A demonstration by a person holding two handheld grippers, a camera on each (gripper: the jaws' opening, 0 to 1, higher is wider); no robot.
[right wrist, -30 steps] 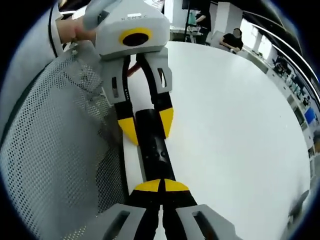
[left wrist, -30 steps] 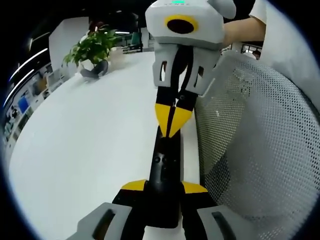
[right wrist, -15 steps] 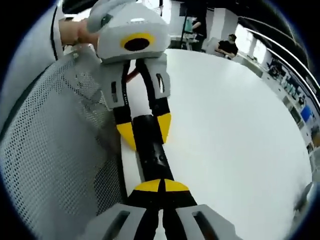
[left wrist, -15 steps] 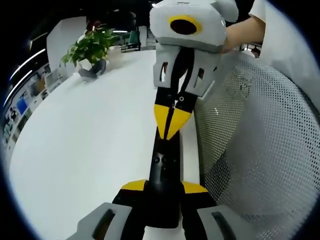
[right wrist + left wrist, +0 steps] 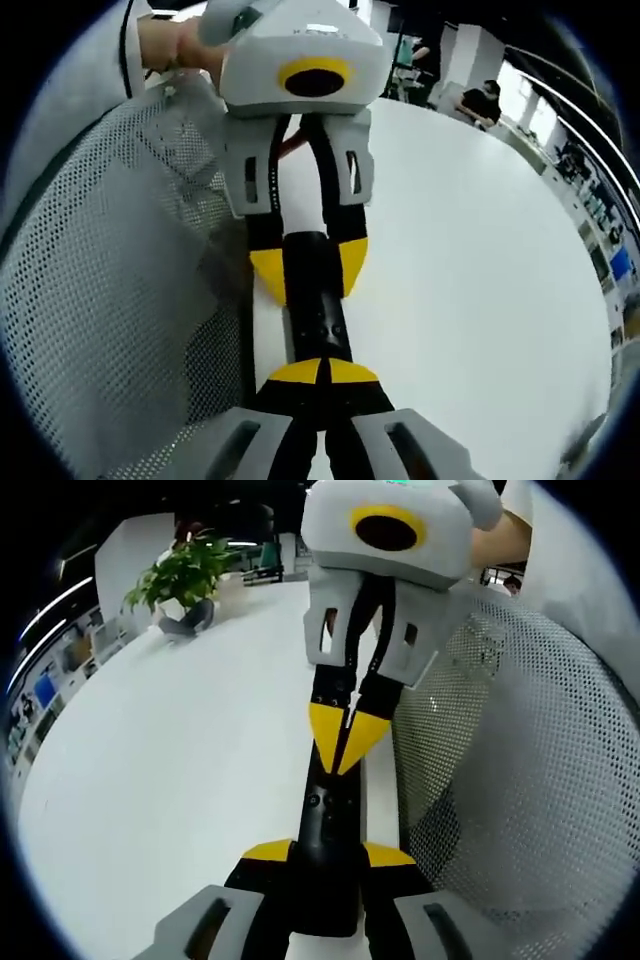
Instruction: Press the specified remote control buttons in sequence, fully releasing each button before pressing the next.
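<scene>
A slim black remote control (image 5: 328,815) lies lengthwise over the white table's edge. My left gripper (image 5: 327,853) is shut on its near end, one yellow-tipped jaw on each side. My right gripper (image 5: 345,745) comes in from the far side, shut, and its joined yellow tips rest on the remote's top face just past a small round button. In the right gripper view the right gripper (image 5: 323,372) has its tips together over the remote (image 5: 320,320). Opposite it, the left gripper (image 5: 308,270) clamps the remote's other end.
The white table (image 5: 180,750) stretches away with a potted plant (image 5: 185,575) at its far end. A grey mesh chair back (image 5: 520,780) stands close beside the remote, and the same chair back (image 5: 110,300) shows in the right gripper view. A hand (image 5: 490,540) holds the right gripper. People sit in the background (image 5: 487,100).
The right gripper's shut tips have edged a little along the remote toward the left gripper. The left gripper's hold on the remote is unchanged.
</scene>
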